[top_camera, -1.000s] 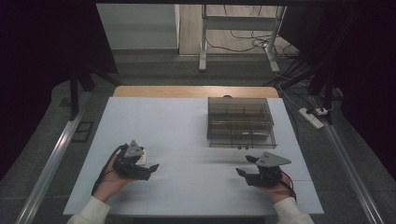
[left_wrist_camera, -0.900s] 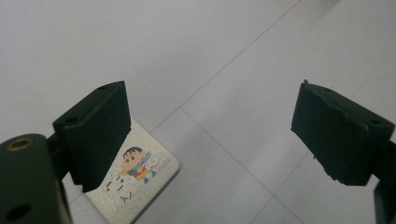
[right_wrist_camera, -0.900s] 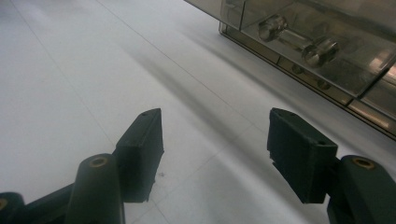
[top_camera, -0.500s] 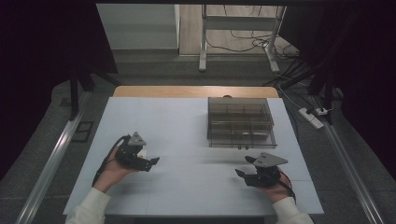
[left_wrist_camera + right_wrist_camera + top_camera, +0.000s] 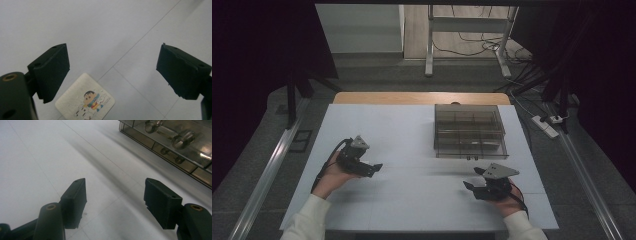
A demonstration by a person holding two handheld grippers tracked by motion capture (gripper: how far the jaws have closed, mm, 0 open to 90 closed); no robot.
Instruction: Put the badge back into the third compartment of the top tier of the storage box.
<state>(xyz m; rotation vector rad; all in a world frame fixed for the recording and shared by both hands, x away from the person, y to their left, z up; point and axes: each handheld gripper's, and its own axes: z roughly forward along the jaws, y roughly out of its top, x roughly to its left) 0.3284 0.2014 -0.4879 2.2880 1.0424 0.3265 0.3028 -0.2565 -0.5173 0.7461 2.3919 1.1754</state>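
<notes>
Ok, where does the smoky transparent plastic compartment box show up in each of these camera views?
High view: the smoky transparent plastic compartment box sits on the white table, right of centre, toward the far edge.
Left gripper view: not in it; a small cartoon sticker lies on the table between the open jaws.
Right gripper view: the box's front edge fills the upper right corner.
Shared landmark: the thin seam lines of the white table.

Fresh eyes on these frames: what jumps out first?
The smoky clear organizer box at the table's far right, with metal bits in its compartments. Then the two grippers held low over the white top, left gripper and right gripper, both open and empty. A small cartoon sticker lies on the table just under the left gripper's fingers.
</notes>
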